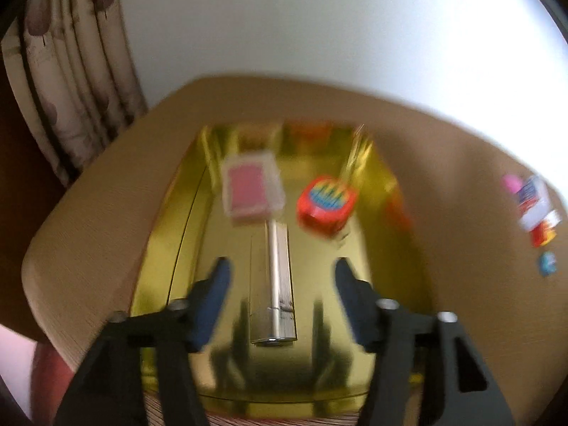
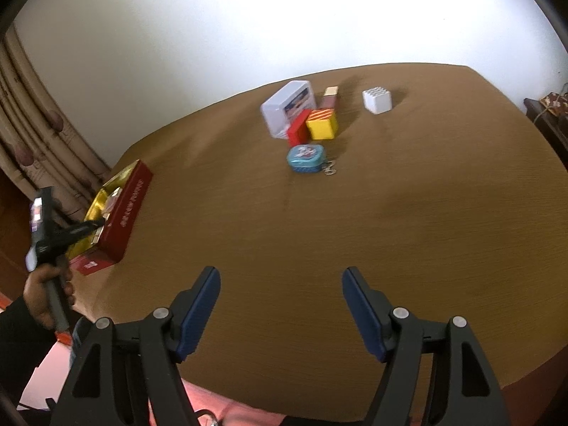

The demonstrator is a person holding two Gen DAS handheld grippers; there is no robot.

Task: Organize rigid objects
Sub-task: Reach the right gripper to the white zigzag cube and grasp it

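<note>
- Left tongs spread wide, empty, above gold tray; silver tube lies between fingers, pink card box and red tin ahead.
- Right tongs spread, empty; blue tin, yellow box, white case far ahead on bench.
- Labels too blurred to read.

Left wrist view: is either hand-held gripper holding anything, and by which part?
Nothing is held. The left hand-held gripper is open over the gold box; the right hand-held gripper is open above the table.
</note>
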